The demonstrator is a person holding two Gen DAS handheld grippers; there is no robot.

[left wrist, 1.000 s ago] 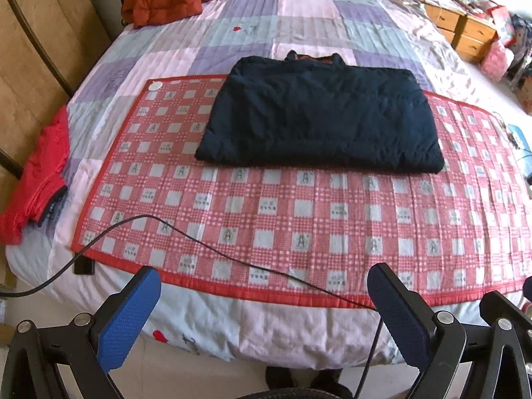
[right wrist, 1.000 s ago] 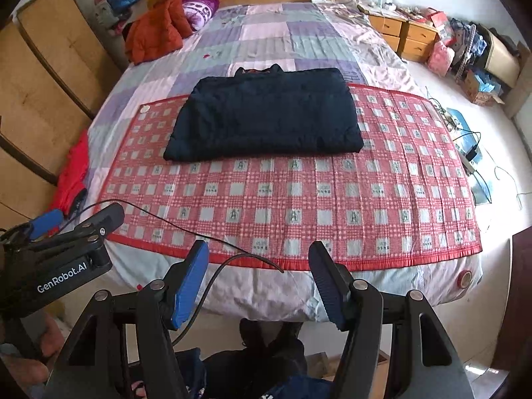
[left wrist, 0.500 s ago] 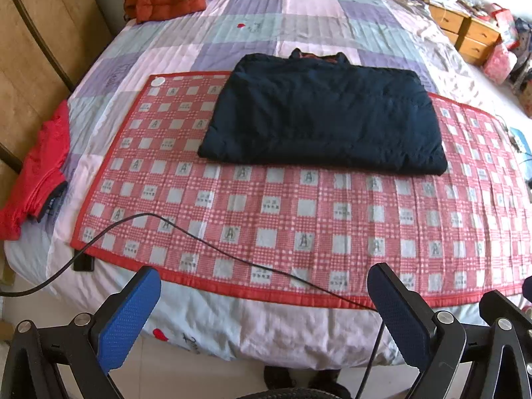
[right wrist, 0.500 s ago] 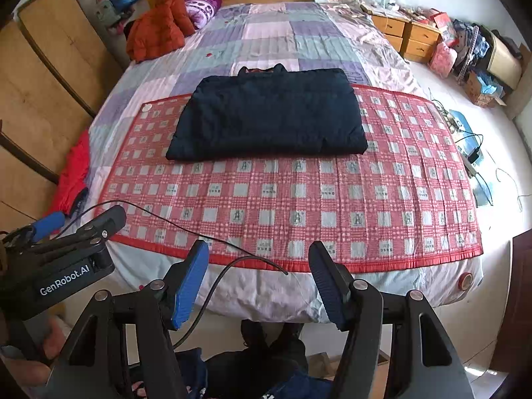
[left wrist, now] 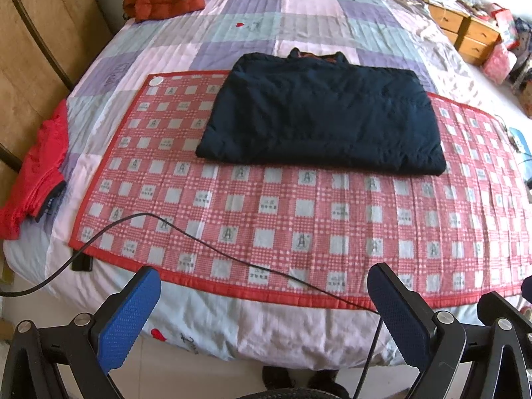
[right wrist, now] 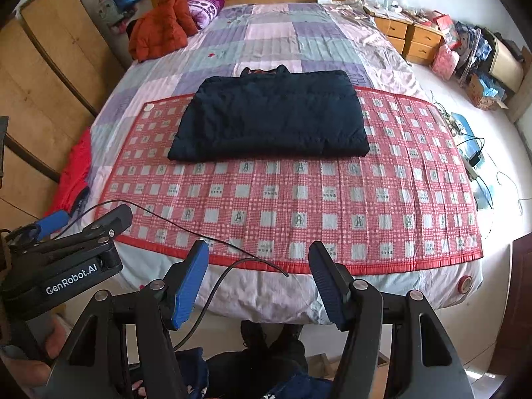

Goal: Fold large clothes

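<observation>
A dark navy padded jacket (left wrist: pixel 319 116) lies folded into a flat rectangle on a red checked mat (left wrist: pixel 299 219) on the bed; it also shows in the right wrist view (right wrist: pixel 269 119), on the same mat (right wrist: pixel 299 199). My left gripper (left wrist: pixel 262 302) is open and empty, held off the bed's near edge, well short of the jacket. My right gripper (right wrist: pixel 259 279) is open and empty, also off the near edge. The left gripper's body (right wrist: pixel 66 249) shows at the left of the right wrist view.
A black cable (left wrist: pixel 186 232) runs across the mat's near left corner. An orange-red jacket (right wrist: pixel 159 30) lies at the bed's far left, a red garment (left wrist: pixel 36 173) hangs off the left edge. Wooden wardrobe at left, drawers (right wrist: pixel 409 40) and clutter at right.
Both grippers have moved slightly forward and up toward the bed, so the jacket and mat sit lower in view. The jaws have stayed open. The jacket has not moved.
</observation>
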